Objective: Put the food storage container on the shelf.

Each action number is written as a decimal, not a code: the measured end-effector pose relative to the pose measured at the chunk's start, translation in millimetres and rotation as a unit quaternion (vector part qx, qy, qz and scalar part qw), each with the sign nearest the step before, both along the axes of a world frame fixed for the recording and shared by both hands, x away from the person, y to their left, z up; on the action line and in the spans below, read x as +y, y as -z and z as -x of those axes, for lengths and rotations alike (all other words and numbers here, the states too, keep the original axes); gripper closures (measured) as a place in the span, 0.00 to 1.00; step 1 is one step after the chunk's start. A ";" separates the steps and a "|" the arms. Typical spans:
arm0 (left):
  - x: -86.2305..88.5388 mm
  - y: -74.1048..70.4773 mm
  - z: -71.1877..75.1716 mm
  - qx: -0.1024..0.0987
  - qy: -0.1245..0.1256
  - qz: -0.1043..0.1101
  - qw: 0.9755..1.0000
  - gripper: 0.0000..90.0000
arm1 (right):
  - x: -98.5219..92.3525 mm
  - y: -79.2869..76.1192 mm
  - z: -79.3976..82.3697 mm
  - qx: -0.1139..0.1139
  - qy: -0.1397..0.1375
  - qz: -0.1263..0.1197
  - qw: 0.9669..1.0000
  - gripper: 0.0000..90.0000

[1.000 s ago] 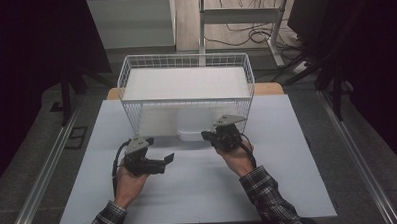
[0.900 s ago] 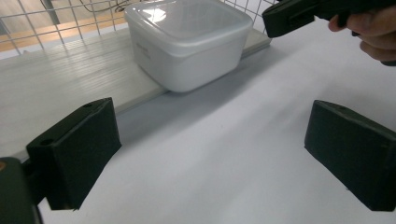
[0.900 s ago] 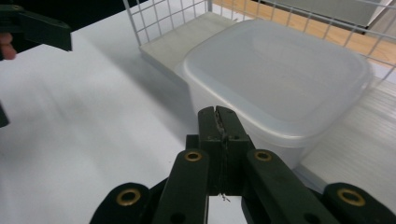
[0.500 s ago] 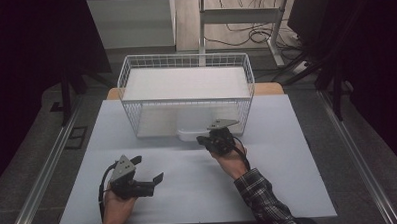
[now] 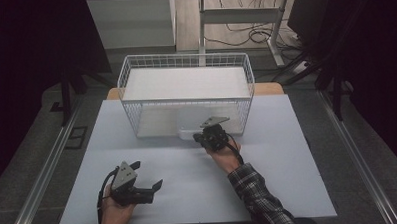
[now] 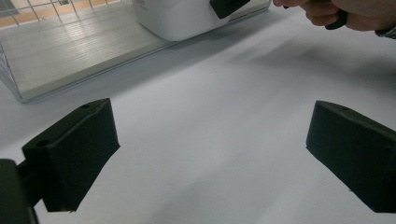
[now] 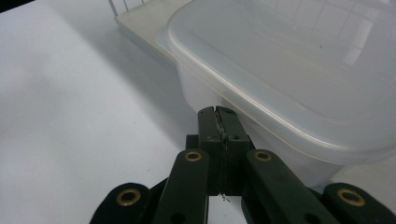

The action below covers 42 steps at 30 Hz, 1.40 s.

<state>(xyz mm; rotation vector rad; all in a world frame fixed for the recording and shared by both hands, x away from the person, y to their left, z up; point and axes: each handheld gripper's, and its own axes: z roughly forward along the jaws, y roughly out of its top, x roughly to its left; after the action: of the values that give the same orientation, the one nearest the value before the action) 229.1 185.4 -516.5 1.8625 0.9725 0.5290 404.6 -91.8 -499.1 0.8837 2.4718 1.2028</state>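
Left gripper (image 5: 156, 185) at near left of white table sheet (image 5: 189, 202), held low in left hand (image 5: 115, 210), jaws spread wide with bare sheet between them, holding nothing; grey three-cornered plate on top, cable looping beside wrist. Same spread seen in left gripper view (image 6: 210, 154), pads well apart over empty surface. Farther in, right of centre: right hand (image 5: 227, 156) with checked sleeve (image 5: 259, 200) reaching forward, right gripper (image 5: 197, 137) with jaws pressed flat together, nothing pinched between them. In right gripper view, closed tips (image 7: 217, 112) lying against, or just short of, side wall of translucent lidded plastic container (image 7: 299, 84), below lid rim; actual contact hard to tell. Container (image 5: 189, 130) sitting at near open side of white wire basket (image 5: 184, 60), half under its frame, resting on pale board that forms basket floor (image 6: 70, 51). Beyond basket: wooden table edge, metal frame legs, cables on floor, dark surroundings
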 end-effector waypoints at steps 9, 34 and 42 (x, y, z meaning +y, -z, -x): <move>-1.6 1.5 -1.2 0.004 0.004 -0.003 1.000 0.02 | 4.6 -1.1 -13.5 -0.011 0.007 0.009 1.000 0.99; -1.2 2.4 -2.0 0.005 0.006 0.001 1.000 0.02 | 10.7 -1.2 -34.6 -0.022 0.026 0.027 0.999 0.98; -0.9 3.0 -2.5 0.007 0.006 0.000 1.000 0.02 | 5.0 -5.8 -27.4 -0.018 0.024 0.013 0.999 0.77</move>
<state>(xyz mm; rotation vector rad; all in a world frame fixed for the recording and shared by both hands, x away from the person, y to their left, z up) 231.5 184.5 -519.5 1.8723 0.9705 0.5100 432.0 -86.8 -493.3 0.9011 2.4180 1.1581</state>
